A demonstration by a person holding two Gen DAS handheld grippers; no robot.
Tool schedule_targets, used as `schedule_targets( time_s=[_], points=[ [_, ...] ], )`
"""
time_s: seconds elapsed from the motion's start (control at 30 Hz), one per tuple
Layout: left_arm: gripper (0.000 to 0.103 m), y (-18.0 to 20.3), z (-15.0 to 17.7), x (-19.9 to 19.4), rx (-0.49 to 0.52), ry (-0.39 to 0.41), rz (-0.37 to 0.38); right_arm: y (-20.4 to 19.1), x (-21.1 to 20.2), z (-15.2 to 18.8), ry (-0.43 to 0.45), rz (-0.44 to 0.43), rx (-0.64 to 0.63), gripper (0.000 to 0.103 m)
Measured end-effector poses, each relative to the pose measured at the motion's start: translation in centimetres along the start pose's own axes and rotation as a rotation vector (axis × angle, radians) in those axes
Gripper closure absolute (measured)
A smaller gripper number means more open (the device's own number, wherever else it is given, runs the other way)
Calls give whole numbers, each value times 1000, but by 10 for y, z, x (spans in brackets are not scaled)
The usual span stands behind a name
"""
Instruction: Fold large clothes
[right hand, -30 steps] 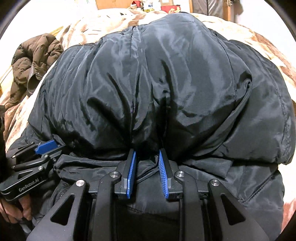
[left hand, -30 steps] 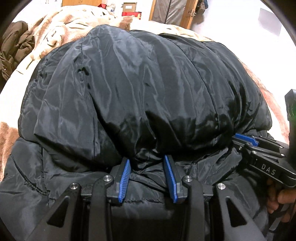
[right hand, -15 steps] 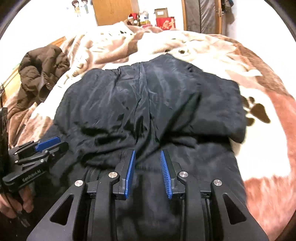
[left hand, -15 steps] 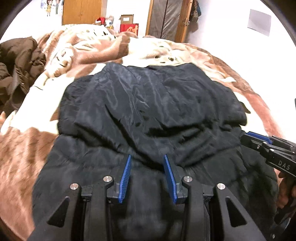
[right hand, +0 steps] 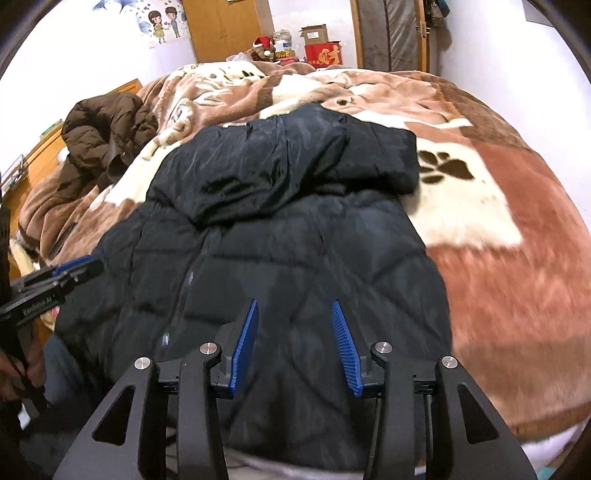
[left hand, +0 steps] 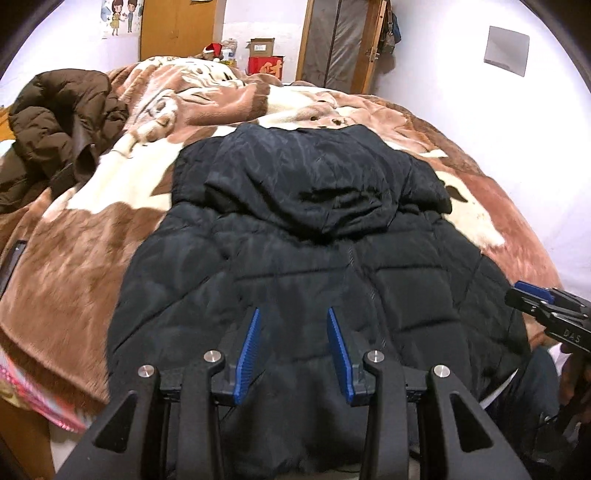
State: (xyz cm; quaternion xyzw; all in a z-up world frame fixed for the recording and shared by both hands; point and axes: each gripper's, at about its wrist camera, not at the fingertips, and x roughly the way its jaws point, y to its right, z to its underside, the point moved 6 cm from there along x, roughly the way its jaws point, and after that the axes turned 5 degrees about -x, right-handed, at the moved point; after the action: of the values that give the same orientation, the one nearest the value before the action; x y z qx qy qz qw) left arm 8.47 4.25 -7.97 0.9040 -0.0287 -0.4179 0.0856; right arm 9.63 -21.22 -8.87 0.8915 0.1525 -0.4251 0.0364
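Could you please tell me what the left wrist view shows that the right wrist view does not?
Only the left wrist view shows the grey square on the wall and the right tool from the side. Only the right wrist view shows the paw print and the left tool from the side. Both show the black jacket, brown jacket and blanket.

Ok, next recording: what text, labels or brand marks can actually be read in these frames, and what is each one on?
"DAS": on the right hand-held gripper, seen from the left wrist view.
Branding on the left hand-held gripper: blurred, unreadable.
Gold character on the red box: too small to read.
Label on the cardboard box: too small to read.
Cartoon wall sticker: no readable words.
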Motion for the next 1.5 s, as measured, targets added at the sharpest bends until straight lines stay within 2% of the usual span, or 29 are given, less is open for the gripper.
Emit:
schedule_targets(
  time_s=[0.13, 0.23, 0.37, 0.63, 0.73, 0.83, 1.03, 1.17, 1.37, 1.5],
  points=[
    [64, -10, 9, -8, -4, -3, -29, 8, -8, 18, -6, 19, 18, 51],
    [64, -14, 10, -11, -8, 1, -39, 17, -9, 25, -13, 29, 46, 51],
    [57, -17, 8, -12, 4, 14, -64, 27, -10, 27, -13, 40, 68, 51],
    [54, -35, 6, -2, -5, 3, -110, 50, -3, 29, -32, 72, 109, 50],
    [52, -48, 5, 5, -18, -6, -134, 62, 0, 29, -38, 90, 130, 49],
    [49, -63, 5, 12, -29, -14, -165, 74, 3, 30, -42, 111, 157, 40],
    [47, -105, 9, 30, -82, -64, -219, 98, 17, 40, -94, 109, 220, 39],
    [39, -118, 14, 38, -96, -83, -219, 101, 28, 52, -140, 88, 256, 39],
    [35, -129, 20, 46, -149, -116, -188, 102, 36, 60, -171, 39, 298, 39],
    [35, -118, 28, 49, -133, -147, -155, 97, 40, 66, -200, -9, 322, 39]
  ],
)
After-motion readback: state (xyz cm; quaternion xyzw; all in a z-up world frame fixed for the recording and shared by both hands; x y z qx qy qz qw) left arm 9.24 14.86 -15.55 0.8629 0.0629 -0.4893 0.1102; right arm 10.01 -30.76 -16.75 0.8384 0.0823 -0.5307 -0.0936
